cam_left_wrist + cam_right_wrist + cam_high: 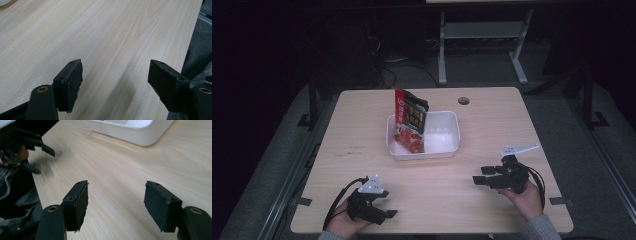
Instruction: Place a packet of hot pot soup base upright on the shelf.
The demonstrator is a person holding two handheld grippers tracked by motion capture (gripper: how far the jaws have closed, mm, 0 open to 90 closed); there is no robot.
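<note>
Gaping wide, jaws of both left gripper (pixel 393 214) and right gripper (pixel 477 180) hold nothing, low over near worktop (pixel 362 150). Step seems: rest, or start of reach. Snack packet (pixel 410 121) stands tilted in white tub (pixel 447 131), mid-worktop, well apart. Next move likely needs forward reach, grip on packet top. Path free; tub wall may hinder.

Both hands low near the body, left gripper (pixel 387 207) and right gripper (pixel 478 176) jaws wide apart, holding nothing.
</note>
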